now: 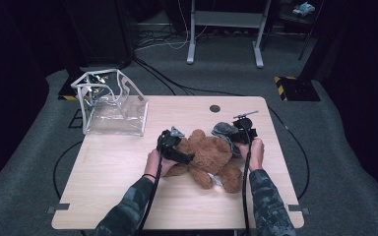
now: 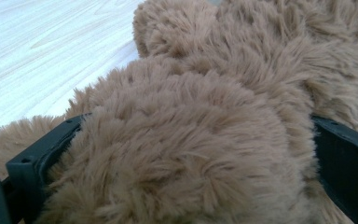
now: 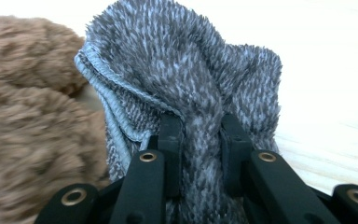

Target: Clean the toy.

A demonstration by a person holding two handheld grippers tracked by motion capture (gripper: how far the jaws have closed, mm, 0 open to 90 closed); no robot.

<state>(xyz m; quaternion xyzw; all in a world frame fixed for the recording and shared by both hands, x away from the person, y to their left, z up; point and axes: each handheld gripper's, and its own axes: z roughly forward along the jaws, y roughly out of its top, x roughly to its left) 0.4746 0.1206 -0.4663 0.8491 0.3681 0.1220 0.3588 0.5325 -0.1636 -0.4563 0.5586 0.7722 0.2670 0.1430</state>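
On the tabletop, middle-right: a brown teddy bear [image 1: 207,157] lying flat, head toward the far edge, legs toward the person.
Bear fur: long, shaggy, tan-brown plush, pretty matted-looking up close in the left gripper view [image 2: 191,154].
Grey garment: a fuzzy knit piece [image 1: 225,131], grey-and-white flecked with a stitched hem, sitting at the bear's head end; in the right gripper view [image 3: 182,84] it's bunched up into a lump right beside the brown fur.
Left gripper: [image 1: 177,150] down on the bear's left side, jaws spread wide around a fat wad of fur, one black jaw on each side of it, so it's got the bear clamped.
Right gripper: [image 1: 243,132] jaws pinched close together on a fold of the grey garment, fabric squeezed between them.
Hands: both rest on the tabletop, sleeves in a dark camo-ish print.
Tabletop: [image 1: 118,172] pale wood-grain laminate, rounded corners, a dark round grommet near the far edge.
Far-left corner: a clear plastic bag [image 1: 112,103] with white trim, standing open, well apart from the bear.
Room: grey carpet [image 1: 354,162], black cables snaking across it, pale metal desk legs at the back, dark surroundings.
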